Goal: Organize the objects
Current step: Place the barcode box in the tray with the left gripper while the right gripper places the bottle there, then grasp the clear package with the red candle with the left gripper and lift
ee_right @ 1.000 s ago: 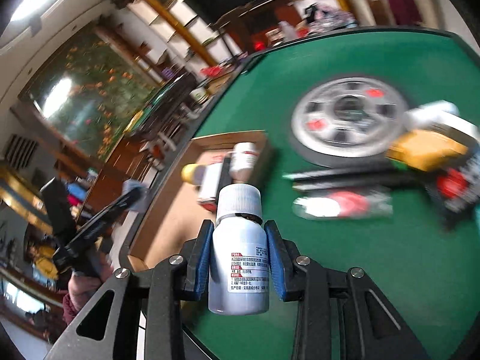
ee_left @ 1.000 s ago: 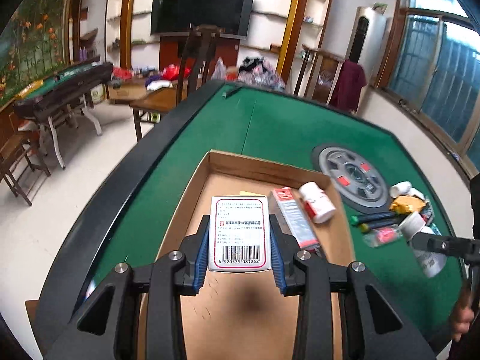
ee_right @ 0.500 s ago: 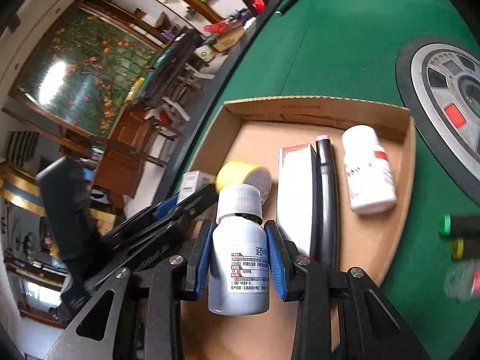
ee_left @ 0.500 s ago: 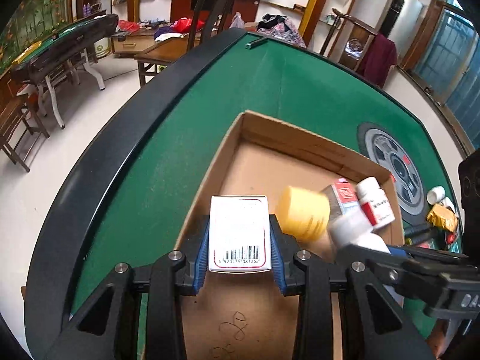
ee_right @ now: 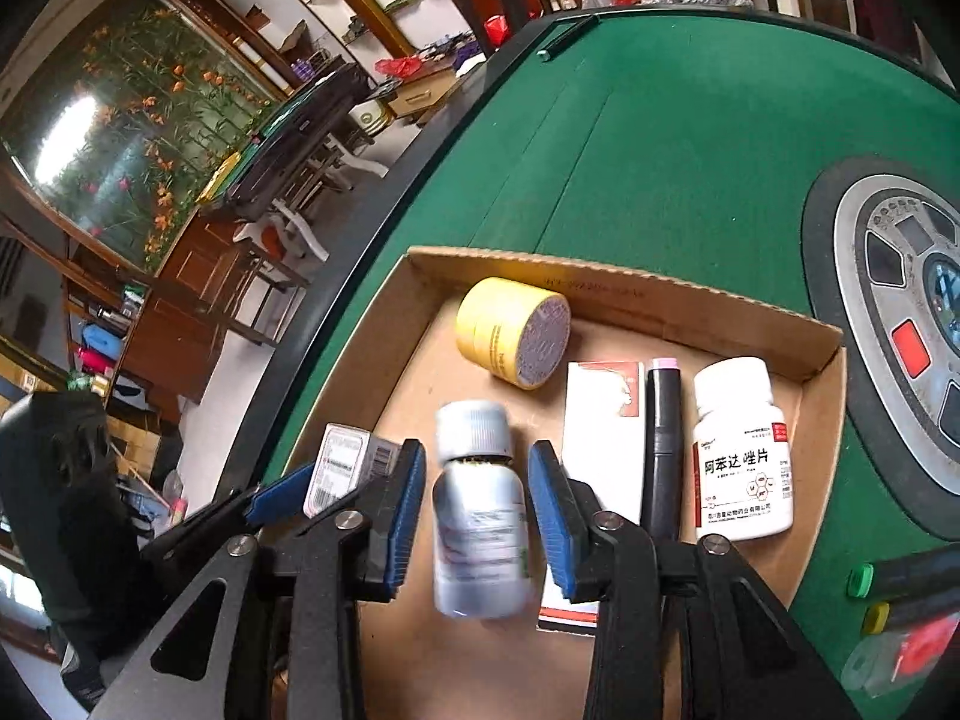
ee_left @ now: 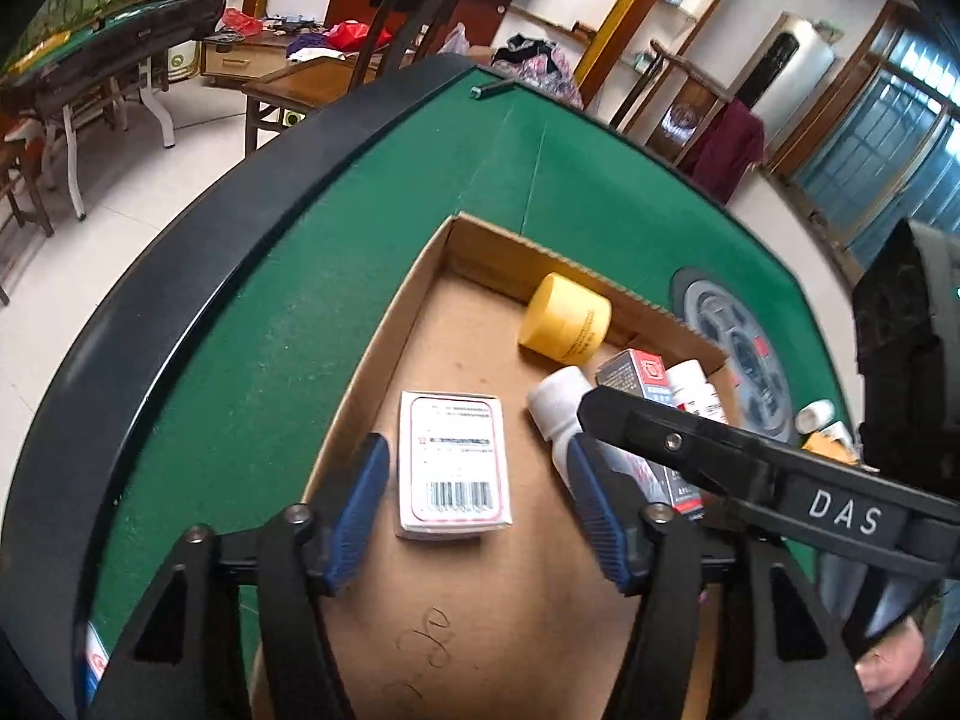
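Between the spread blue pads of my left gripper (ee_left: pixel 475 450), a white medicine box (ee_left: pixel 453 468) with a barcode lies flat on the floor of the cardboard tray (ee_left: pixel 384 354). The jaws are opening and neither pad touches the box. My right gripper (ee_right: pixel 477 456) hangs over the same tray (ee_right: pixel 600 282), jaws opening too. A small white bottle (ee_right: pixel 480 516) sits blurred between its pads, with a gap on each side. The right gripper's black finger (ee_left: pixel 720 450) crosses the left wrist view above the bottle's cap (ee_left: pixel 558 387).
In the tray lie a yellow round container (ee_right: pixel 510 339), a white and red box (ee_right: pixel 603 456), a black tube (ee_right: pixel 660 432) and a white labelled bottle (ee_right: pixel 741 450). A grey round disc (ee_right: pixel 900 330) and markers (ee_right: pixel 900 576) lie on the green table at right. Its black rim (ee_left: pixel 180 276) runs left.
Both grippers have opened: the medicine box now lies loose on the tray floor and the white bottle is let go. The yellow container has rolled to the tray's far wall.
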{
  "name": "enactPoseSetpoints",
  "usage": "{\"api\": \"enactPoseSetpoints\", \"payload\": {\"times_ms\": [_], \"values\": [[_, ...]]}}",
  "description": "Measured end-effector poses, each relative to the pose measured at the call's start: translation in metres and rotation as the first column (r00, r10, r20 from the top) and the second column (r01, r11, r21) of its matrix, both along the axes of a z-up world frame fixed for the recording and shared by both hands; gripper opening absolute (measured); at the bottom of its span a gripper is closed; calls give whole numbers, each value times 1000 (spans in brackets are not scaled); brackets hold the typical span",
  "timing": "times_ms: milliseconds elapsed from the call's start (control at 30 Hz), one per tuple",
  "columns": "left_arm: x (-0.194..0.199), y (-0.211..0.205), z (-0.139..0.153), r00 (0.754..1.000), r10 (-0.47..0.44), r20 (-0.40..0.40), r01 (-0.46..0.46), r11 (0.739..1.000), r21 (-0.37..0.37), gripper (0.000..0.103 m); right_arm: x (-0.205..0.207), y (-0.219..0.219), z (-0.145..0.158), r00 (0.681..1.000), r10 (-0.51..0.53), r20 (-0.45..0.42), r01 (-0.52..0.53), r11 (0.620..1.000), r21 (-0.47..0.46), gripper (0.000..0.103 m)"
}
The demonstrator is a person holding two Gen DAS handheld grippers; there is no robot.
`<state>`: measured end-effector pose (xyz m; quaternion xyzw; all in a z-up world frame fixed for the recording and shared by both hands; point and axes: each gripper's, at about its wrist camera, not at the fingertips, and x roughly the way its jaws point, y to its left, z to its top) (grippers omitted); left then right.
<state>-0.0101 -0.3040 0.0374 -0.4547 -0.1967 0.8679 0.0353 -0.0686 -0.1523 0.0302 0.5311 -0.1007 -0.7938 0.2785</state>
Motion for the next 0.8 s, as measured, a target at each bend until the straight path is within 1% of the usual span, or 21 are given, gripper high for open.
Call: {"api": "enactPoseSetpoints", "payload": {"times_ms": [33, 133, 167, 233, 267, 333, 433, 567, 667, 767, 800], "values": [[3, -1, 2, 1000, 8, -7, -8, 1000, 10, 67, 1, 2, 2, 1000, -2, -10, 2, 1000, -1, 53], [14, -4, 11, 999, 42, -30, -42, 999, 4, 72, 2, 10, 15, 999, -12, -39, 11, 1000, -26, 65], [18, -6, 15, 998, 54, -39, -54, 999, -1, 72, 5, 18, 24, 998, -20, -54, 18, 999, -42, 67], [32, -6, 26, 995, 71, -75, -71, 997, -5, 76, 12, 31, 37, 996, -34, -82, 30, 998, -60, 77], [40, -5, 32, 993, 75, -94, -77, 997, -10, 78, 17, 41, 45, 994, -44, -104, 37, 997, -67, 80], [52, -1, 41, 989, 81, -120, -84, 996, -20, 81, 29, 62, 61, 986, -66, -155, 57, 997, -60, 87], [66, 13, 55, 987, 59, -150, -64, 998, -27, 83, 45, 105, 74, 967, -124, -222, 119, 992, -37, 91], [75, 48, 70, 986, -6, -168, 0, 999, -34, 87, 63, 168, 81, 932, -238, -273, 241, 970, -23, 92], [81, 89, 74, 981, -91, -171, 85, 996, -41, 88, 76, 231, 78, 892, -346, -291, 353, 935, -28, 92], [78, 133, 69, 970, -183, -160, 174, 982, -68, 88, 90, 277, 70, 845, -437, -309, 451, 892, -26, 93], [77, 153, 65, 963, -223, -150, 211, 973, -91, 88, 94, 291, 68, 829, -463, -313, 480, 877, -26, 93]]}}
